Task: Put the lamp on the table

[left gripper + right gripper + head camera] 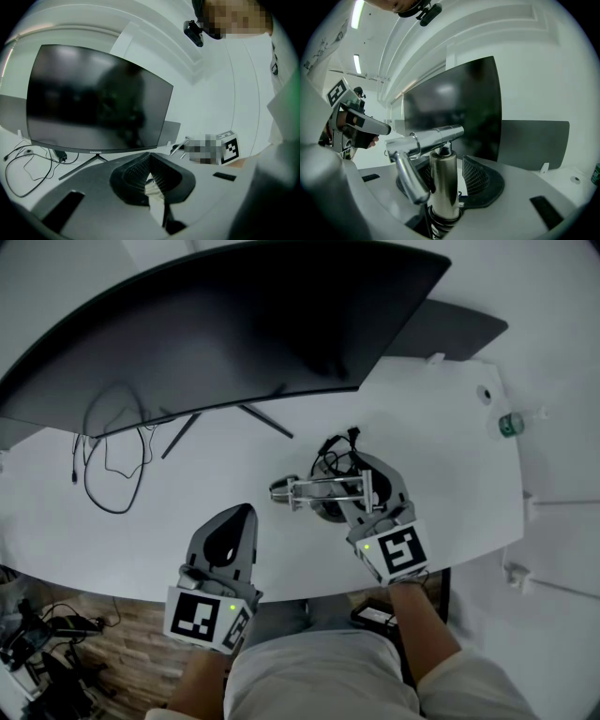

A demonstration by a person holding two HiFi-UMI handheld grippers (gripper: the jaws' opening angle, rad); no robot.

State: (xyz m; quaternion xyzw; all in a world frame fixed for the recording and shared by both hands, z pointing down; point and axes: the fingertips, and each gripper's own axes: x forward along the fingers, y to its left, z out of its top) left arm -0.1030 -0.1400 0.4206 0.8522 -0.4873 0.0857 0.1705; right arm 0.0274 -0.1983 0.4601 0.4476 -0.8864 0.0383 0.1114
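Observation:
The lamp (323, 491) is a chrome desk lamp standing on the white table (441, 446) in front of the monitor, its arm folded level and its black cord (339, 451) coiled behind it. My right gripper (349, 486) is around it. In the right gripper view the lamp's upright column (443, 183) stands between the jaws of the right gripper (450, 164). A gap shows beside the right pad (480, 176), so that gripper is open. My left gripper (242, 514) hovers to the left of the lamp, shut and empty (150, 161).
A wide curved monitor (234, 324) on thin legs spans the back of the table. Loose black cables (112, 465) lie at the left. A small green thing (509, 425) sits at the right edge. A power brick (375, 615) lies on the floor below.

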